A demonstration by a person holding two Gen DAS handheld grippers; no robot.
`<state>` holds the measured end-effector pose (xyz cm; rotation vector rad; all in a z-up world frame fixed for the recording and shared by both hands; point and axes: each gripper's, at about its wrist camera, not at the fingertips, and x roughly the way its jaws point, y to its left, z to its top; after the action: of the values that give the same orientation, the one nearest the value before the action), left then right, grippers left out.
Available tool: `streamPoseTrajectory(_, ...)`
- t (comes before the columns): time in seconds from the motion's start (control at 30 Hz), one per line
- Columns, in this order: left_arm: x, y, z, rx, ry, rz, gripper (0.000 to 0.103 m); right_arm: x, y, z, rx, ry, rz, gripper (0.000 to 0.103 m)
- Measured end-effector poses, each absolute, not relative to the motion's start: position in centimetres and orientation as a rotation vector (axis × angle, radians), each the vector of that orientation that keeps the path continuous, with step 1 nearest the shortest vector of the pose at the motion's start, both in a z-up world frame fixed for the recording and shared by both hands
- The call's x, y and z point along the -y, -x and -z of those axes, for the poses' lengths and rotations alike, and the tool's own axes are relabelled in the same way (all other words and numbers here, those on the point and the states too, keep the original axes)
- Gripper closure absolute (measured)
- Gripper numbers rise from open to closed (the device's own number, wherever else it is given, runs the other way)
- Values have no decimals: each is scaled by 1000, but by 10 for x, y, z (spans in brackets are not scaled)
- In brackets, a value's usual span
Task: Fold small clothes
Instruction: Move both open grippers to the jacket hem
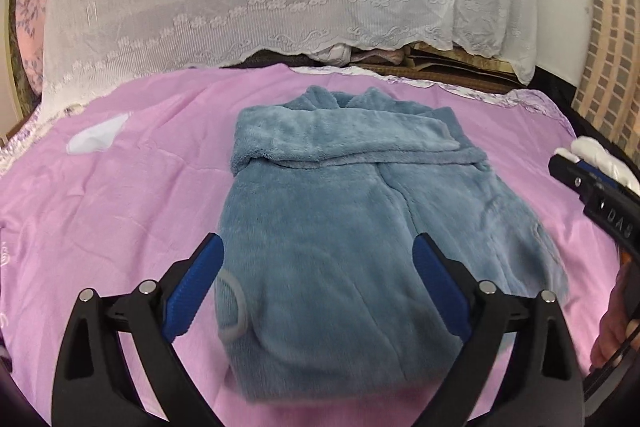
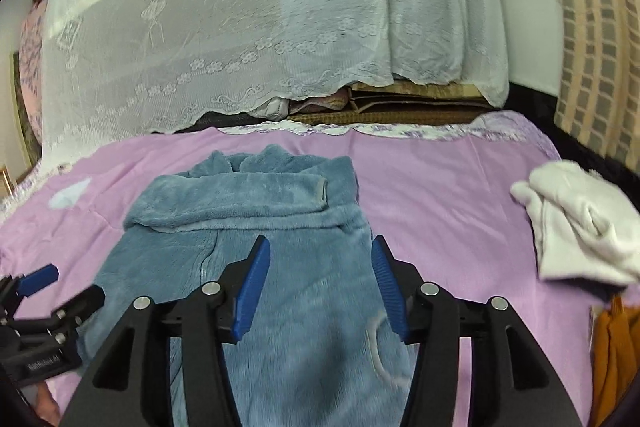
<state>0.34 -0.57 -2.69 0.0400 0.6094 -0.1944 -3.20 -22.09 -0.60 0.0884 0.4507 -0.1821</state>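
The left gripper [image 1: 316, 247] is wide open and holds nothing. Its two blue pads stand far apart, one at each side of the near part of the blue fleece garment [image 1: 352, 227], and it points forward along the garment, toward the far end of the bed. From the right wrist view this gripper [image 2: 60, 287] shows at the left edge, low over the cover and beside the garment's left side.

The right gripper [image 2: 320, 255] is also open, but less wide, and nothing is between its pads. It hangs above the middle of the garment and points forward in the same direction. From the left wrist view only its black body shows at the right edge, and the person's hand [image 1: 616, 323] grips it from below.

The blue fleece garment [image 2: 256, 247] lies flat on the pink bed cover [image 1: 120, 219], about in the middle. Its long axis runs from the grippers away toward the far edge of the bed, with the collar at the far end. One sleeve is folded across the upper part, from left to right, with its cuff at the right.

To the right on the cover lies a white cloth [image 2: 580, 223], well apart from the garment, and near it an orange cloth [image 2: 612, 347]. A white lace curtain [image 2: 240, 19] hangs behind the bed.
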Motion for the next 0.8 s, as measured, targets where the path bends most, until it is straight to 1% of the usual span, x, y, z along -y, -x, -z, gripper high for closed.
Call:
streamPoseTrajectory(0.2, 11, 17, 30, -571, -75, 187, 7, 218, 47, 8, -434, -70, 168, 43)
streamPoseTrajectory(0.27, 13, 18, 32, -573, -84, 183, 7, 216, 50, 7, -426, -63, 164, 39)
streamPoseTrajectory(0.5, 16, 20, 38, -574, -110, 167, 6, 221, 63, 6, -405, -93, 147, 36)
streamPoseTrajectory(0.67, 2, 24, 34, -556, -77, 140, 5, 229, 73, 11, -410, -100, 141, 27)
streamPoseTrajectory(0.8, -22, 15, 40, -606, -25, 120, 5, 239, 74, 25, -451, -99, 161, 27)
